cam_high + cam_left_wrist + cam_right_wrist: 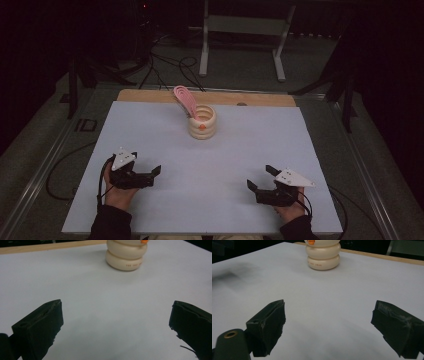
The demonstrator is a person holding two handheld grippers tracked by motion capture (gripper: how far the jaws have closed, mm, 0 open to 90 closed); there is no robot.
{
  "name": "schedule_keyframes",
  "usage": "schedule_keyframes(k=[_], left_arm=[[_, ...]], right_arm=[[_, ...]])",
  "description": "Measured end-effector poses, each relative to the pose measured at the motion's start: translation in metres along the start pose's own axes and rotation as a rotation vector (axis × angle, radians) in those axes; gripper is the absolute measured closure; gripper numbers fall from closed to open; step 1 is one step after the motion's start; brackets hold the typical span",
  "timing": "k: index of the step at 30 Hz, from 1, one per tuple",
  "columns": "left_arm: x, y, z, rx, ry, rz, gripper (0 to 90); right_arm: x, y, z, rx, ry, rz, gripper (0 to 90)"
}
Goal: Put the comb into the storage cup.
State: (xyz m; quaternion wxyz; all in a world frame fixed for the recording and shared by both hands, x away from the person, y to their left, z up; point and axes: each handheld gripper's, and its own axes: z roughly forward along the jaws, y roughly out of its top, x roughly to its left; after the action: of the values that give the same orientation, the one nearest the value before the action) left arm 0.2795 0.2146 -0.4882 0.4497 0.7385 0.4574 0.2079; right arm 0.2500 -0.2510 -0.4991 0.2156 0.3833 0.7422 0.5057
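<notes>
Two grippers rest low over the near part of the desk, which is covered by a white sheet. The left gripper is at the near left side, held by a hand, and its jaws stand wide apart with nothing between them. The right gripper is at the near right side, also with the jaws wide apart and holding nothing. Both point toward the middle of the desk. A cream ribbed holder, looking like stacked rings with a small orange mark on its front, stands upright near the far edge, well apart from both grippers. A pink object sticks out of its opening and leans toward the far left. Small print on the lowest ring is too blurred to read
</notes>
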Motion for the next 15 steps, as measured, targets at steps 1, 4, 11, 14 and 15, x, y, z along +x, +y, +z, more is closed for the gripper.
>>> schedule_keyframes(k=[1,4,11,14,15], left_arm=[[0.001,-0.002,-0.001,0.000,0.001,0.000,0.1],[0.003,-0.007,-0.004,-0.011,0.005,-0.002,0.1],[0.000,-0.015,-0.013,-0.044,0.016,0.032,0.1],[0.000,-0.018,-0.014,-0.042,0.013,0.033,0.1],[0.001,-0.021,-0.016,-0.034,0.023,0.042,0.1]], right_arm=[[0.000,0.000,0.000,-0.002,-0.001,0.000,11.1],[0.000,0.000,-0.001,-0.005,-0.001,0.003,11.1],[0.000,0.001,-0.001,-0.012,0.004,0.001,11.0],[-0.001,0.001,-0.001,-0.015,-0.002,0.001,11.0],[-0.001,0.001,-0.001,-0.017,-0.003,0.002,10.9]])
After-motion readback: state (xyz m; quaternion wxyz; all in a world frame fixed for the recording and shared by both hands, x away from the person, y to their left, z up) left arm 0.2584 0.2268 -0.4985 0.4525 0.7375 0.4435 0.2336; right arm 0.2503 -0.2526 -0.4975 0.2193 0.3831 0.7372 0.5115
